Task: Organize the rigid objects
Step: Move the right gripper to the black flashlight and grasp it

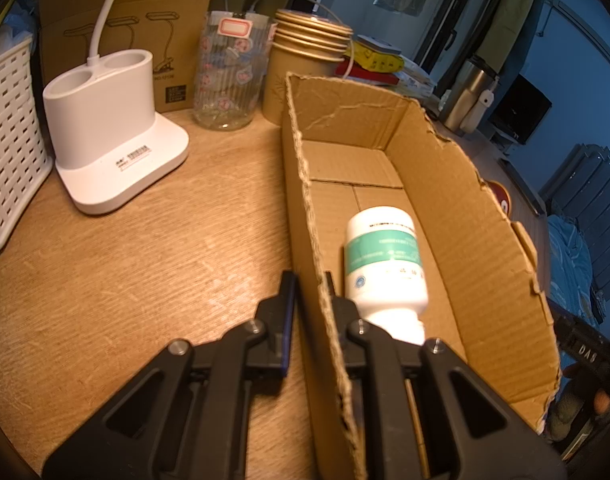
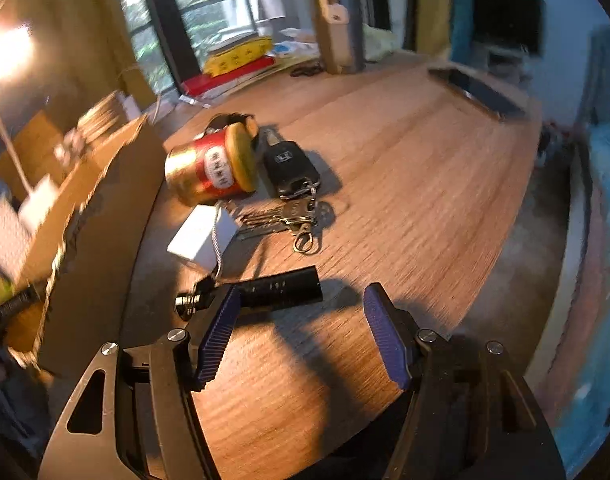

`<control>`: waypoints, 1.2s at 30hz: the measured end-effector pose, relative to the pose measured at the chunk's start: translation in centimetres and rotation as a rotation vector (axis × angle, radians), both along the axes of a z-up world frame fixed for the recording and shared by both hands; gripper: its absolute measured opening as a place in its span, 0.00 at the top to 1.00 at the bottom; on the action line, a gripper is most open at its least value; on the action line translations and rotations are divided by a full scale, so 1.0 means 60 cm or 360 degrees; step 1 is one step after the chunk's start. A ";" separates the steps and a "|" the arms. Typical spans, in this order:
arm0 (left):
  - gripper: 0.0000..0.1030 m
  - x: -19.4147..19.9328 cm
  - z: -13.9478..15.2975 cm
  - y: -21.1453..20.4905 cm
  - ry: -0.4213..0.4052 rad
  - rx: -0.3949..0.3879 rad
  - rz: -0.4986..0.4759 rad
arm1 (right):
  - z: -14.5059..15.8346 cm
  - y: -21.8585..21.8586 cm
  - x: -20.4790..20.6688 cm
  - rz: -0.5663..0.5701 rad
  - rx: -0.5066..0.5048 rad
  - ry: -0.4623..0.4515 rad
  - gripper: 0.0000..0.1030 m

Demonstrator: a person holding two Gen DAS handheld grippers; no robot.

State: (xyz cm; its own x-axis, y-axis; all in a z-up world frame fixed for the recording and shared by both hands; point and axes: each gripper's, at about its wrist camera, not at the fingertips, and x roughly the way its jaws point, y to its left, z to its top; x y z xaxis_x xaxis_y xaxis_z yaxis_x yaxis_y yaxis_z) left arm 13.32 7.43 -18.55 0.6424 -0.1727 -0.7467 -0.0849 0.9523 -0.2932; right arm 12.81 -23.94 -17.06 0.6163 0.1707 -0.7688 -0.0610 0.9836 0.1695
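Left gripper (image 1: 309, 280) pinches the cardboard box (image 1: 457, 216) wall.
Right gripper (image 2: 301, 300) gapes (empty) just short of the black cylinder (image 2: 281, 290); only the left view shows the white bottle (image 1: 385, 264) inside.

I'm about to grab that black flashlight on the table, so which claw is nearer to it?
Right. The right claw hangs open just short of the black flashlight; the left claw is clamped on the cardboard box wall.

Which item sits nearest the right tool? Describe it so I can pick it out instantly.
On the wooden table, find the gold-and-red tin lying on its side, then come toward the camera past the white box. The black cylinder lies just beyond the open right tool: dark, slim, metal-tipped.
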 end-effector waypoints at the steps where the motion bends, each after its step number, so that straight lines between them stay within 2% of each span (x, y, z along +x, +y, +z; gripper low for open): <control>1: 0.88 0.000 0.000 0.000 0.0000 0.0000 0.0000 | -0.001 -0.004 0.005 -0.0032 0.0036 0.0002 0.34; 9: 0.88 0.000 0.000 0.000 0.0000 0.0000 0.0000 | -0.003 0.016 0.024 -0.0099 0.0078 -0.0021 0.34; 16: 0.88 0.000 0.000 0.000 0.0000 0.0000 0.0000 | -0.015 0.055 0.005 -0.0031 -0.0247 -0.0067 0.34; 19: 0.88 0.000 0.000 0.000 0.0000 0.0001 0.0001 | -0.021 0.053 -0.013 0.0000 -0.0317 -0.0126 0.34; 22: 0.88 0.000 0.000 0.000 0.0001 0.0001 0.0001 | -0.024 0.050 -0.028 -0.0017 -0.0367 -0.0203 0.26; 26: 0.88 0.000 0.000 0.000 0.0000 0.0001 0.0000 | -0.027 0.055 -0.032 0.0016 -0.0345 -0.0319 0.26; 30: 0.88 0.000 0.000 -0.001 0.0001 0.0000 0.0001 | -0.024 0.053 -0.010 0.0058 -0.0282 -0.0289 0.26; 34: 0.88 0.000 0.000 -0.001 0.0000 0.0001 0.0000 | 0.005 0.039 -0.022 0.0168 -0.0153 -0.0376 0.26; 36: 0.88 0.000 0.000 0.000 0.0001 0.0001 0.0001 | 0.016 0.030 -0.033 0.0234 -0.0154 -0.0378 0.26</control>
